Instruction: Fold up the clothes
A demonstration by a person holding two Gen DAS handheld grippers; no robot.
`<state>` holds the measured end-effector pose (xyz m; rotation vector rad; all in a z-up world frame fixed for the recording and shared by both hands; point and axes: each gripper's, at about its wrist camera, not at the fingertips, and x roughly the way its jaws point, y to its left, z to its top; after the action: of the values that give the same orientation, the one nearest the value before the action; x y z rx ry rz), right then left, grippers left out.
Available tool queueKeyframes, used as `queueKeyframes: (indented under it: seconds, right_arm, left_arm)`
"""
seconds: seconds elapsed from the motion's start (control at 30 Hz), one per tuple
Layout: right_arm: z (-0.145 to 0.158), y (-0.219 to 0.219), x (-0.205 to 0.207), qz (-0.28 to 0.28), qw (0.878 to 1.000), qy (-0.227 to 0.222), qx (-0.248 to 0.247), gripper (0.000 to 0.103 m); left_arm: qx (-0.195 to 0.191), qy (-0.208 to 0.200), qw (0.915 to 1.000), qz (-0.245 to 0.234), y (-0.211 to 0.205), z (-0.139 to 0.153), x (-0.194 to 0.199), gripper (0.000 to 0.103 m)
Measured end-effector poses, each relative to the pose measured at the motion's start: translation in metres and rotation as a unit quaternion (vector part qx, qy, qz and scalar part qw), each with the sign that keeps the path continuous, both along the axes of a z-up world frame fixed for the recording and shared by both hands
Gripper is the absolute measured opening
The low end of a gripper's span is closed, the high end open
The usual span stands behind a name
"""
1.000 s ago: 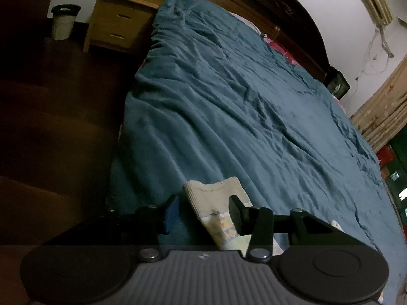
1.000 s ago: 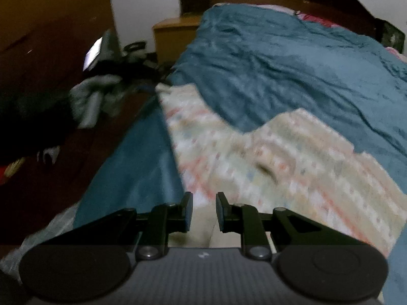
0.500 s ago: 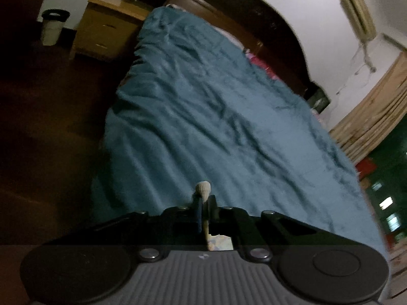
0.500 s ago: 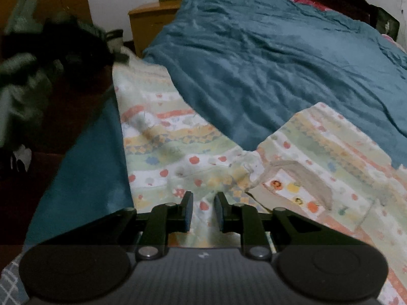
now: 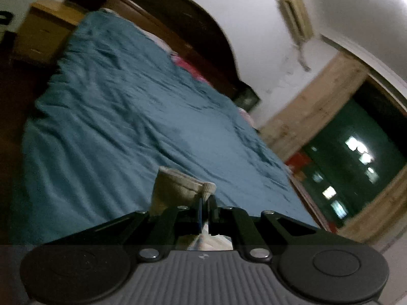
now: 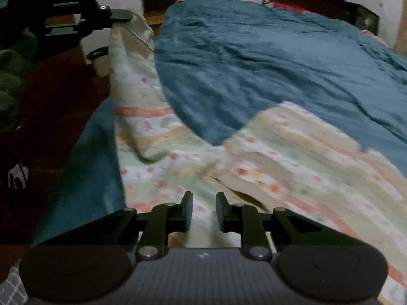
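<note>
A pale patterned pair of trousers [image 6: 183,152] with stripes and small red and orange prints lies spread on the teal bed cover [image 6: 267,58]. My left gripper [image 5: 205,202] is shut on the beige ribbed cuff [image 5: 178,188] of one leg and holds it up in the air. It shows in the right wrist view [image 6: 112,17] at the top left, with the leg hanging from it. My right gripper [image 6: 203,207] is open by a small gap, low over the trousers near the waist, with nothing between its fingers.
The bed has a dark wooden headboard [image 5: 178,17]. A wooden nightstand [image 5: 43,30] stands at its left. Dark floor [image 6: 51,117] runs along the bed's left side, with a green cloth heap [image 6: 12,71]. Curtains and a window [image 5: 356,152] are at the right.
My left gripper closed on the cuff and lifted it high, raising that trouser leg. My right gripper stayed open over the trousers near the waist.
</note>
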<state>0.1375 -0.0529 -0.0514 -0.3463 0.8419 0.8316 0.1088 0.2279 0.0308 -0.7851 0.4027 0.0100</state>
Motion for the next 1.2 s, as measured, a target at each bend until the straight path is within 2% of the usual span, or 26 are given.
queueKeyframes:
  seconds: [0.2,0.4,0.53,0.7,0.83,0.93,1.07,1.2]
  right_arm:
    - [0.016,-0.073,0.003,-0.069,0.997,-0.015,-0.005,0.019]
    - [0.018,-0.145,0.008,-0.154,0.988,0.002,0.005,0.019]
    - [0.016,-0.173,0.011,-0.194,0.98,0.027,0.029,0.019]
    - [0.013,-0.183,0.012,-0.209,0.974,0.056,0.061,0.019]
    - [0.008,-0.174,0.014,-0.2,0.973,0.082,0.079,0.019]
    - [0.004,-0.164,0.014,-0.19,0.972,0.102,0.089,0.019]
    - [-0.005,-0.146,0.014,-0.181,0.972,0.12,0.092,0.02]
    - [-0.014,-0.137,0.016,-0.195,0.967,0.133,0.094,0.023]
  left_arm:
    - [0.003,0.0,0.9962,-0.088,-0.067,0.003,0.003,0.004]
    - [0.043,0.04,0.9822,-0.179,-0.144,-0.024,-0.002,0.004]
    - [0.07,0.076,0.9651,-0.241,-0.19,-0.046,-0.002,0.004]
    - [0.136,0.126,0.9332,-0.308,-0.232,-0.068,-0.004,0.008]
    - [0.185,0.132,0.915,-0.334,-0.244,-0.073,-0.016,0.015]
    - [0.197,0.128,0.912,-0.336,-0.238,-0.067,-0.025,0.034]
    - [0.218,0.126,0.9145,-0.317,-0.215,-0.057,-0.035,0.04]
    - [0.237,0.133,0.9221,-0.275,-0.186,-0.053,-0.04,0.051]
